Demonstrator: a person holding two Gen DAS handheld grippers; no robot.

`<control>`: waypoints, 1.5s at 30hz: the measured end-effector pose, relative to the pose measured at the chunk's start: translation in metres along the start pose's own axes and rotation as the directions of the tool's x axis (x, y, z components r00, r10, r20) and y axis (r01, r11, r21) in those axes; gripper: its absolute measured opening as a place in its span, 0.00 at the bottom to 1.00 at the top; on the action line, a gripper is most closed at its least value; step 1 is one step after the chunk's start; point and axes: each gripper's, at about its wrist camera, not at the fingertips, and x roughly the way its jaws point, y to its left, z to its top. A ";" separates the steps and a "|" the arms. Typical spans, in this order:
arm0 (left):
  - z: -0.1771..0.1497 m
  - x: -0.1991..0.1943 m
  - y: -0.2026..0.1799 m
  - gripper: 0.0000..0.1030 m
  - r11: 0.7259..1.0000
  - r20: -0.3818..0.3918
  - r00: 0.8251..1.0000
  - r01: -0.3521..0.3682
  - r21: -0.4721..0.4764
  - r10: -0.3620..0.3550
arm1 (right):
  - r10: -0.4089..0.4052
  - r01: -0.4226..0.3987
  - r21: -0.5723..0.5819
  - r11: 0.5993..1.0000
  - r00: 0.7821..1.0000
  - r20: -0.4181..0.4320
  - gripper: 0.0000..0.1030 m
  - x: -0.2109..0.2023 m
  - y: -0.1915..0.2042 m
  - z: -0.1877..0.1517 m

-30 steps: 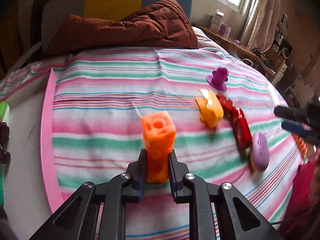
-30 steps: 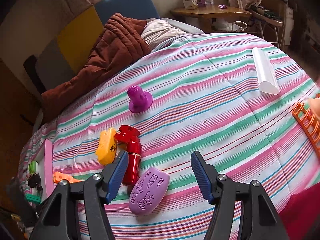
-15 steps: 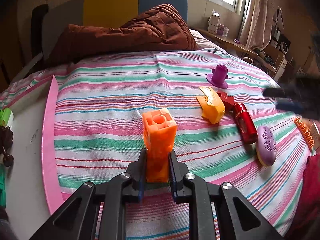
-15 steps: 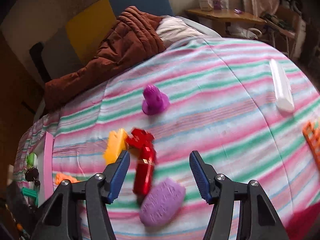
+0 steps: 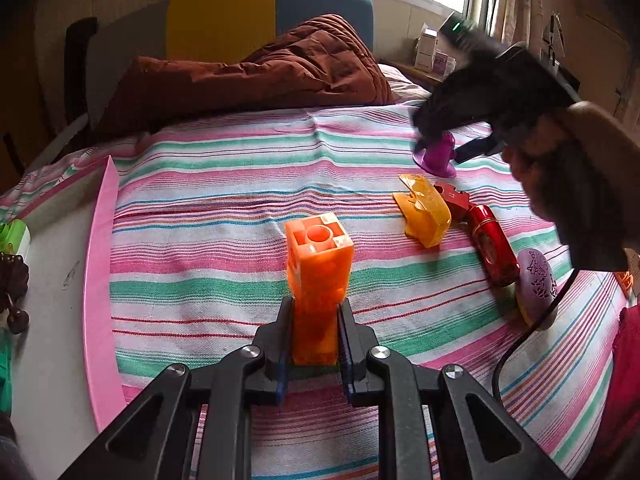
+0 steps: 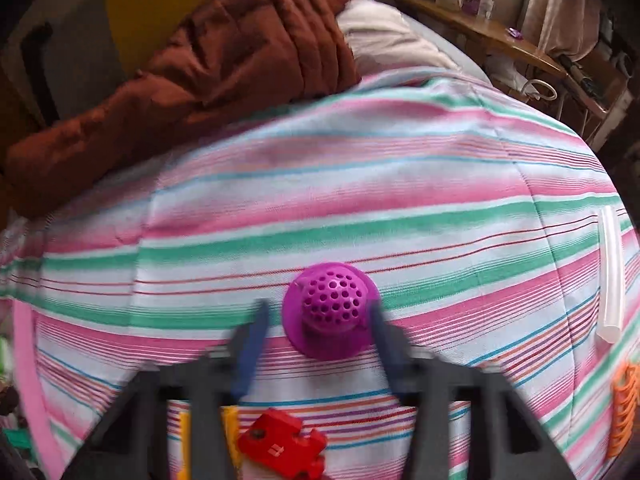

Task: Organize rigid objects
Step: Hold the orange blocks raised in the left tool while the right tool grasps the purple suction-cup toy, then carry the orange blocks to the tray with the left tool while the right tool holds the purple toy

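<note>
While L gripper (image 5: pixel 314 316) clamps orange block (image 5: pixel 319 266), R gripper (image 6: pixel 316 320) straddles purple strainer (image 6: pixel 330 312).

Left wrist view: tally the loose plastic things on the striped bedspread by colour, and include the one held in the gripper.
Orange: 1, the orange block clamped in the left gripper
Yellow: 1, the yellow piece
Red: 1, the red tube
Purple: 2, the purple strainer cap and the lilac oval
Total: 5
</note>
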 end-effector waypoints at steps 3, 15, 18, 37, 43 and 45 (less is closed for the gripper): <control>-0.001 0.000 0.001 0.18 1.000 0.004 1.000 0.006 -0.005 -0.006 | 0.013 -0.011 -0.031 0.999 0.997 0.071 0.30 -0.019 0.000 -0.007; 0.002 -0.003 0.000 0.18 1.000 0.002 1.000 -0.006 -0.001 0.006 | 0.202 -0.167 -0.199 0.966 0.964 0.171 0.31 -0.130 -0.001 -0.124; 0.004 -0.006 0.004 0.18 1.000 -0.013 1.000 -0.016 -0.020 0.016 | 0.221 -0.188 -0.201 0.961 0.963 0.157 0.31 -0.126 -0.004 -0.148; -0.007 -0.105 0.021 0.18 0.993 0.068 0.994 -0.081 -0.080 0.086 | 0.277 -0.225 -0.401 0.888 0.958 0.076 0.31 -0.096 0.053 -0.192; -0.011 -0.119 0.035 0.18 0.988 0.071 0.990 -0.113 -0.104 0.121 | 0.267 -0.219 -0.405 0.888 0.961 0.067 0.31 -0.091 0.056 -0.194; -0.014 -0.124 0.040 0.18 0.986 0.074 0.988 -0.126 -0.108 0.135 | 0.264 -0.216 -0.406 0.888 0.962 0.067 0.31 -0.091 0.058 -0.194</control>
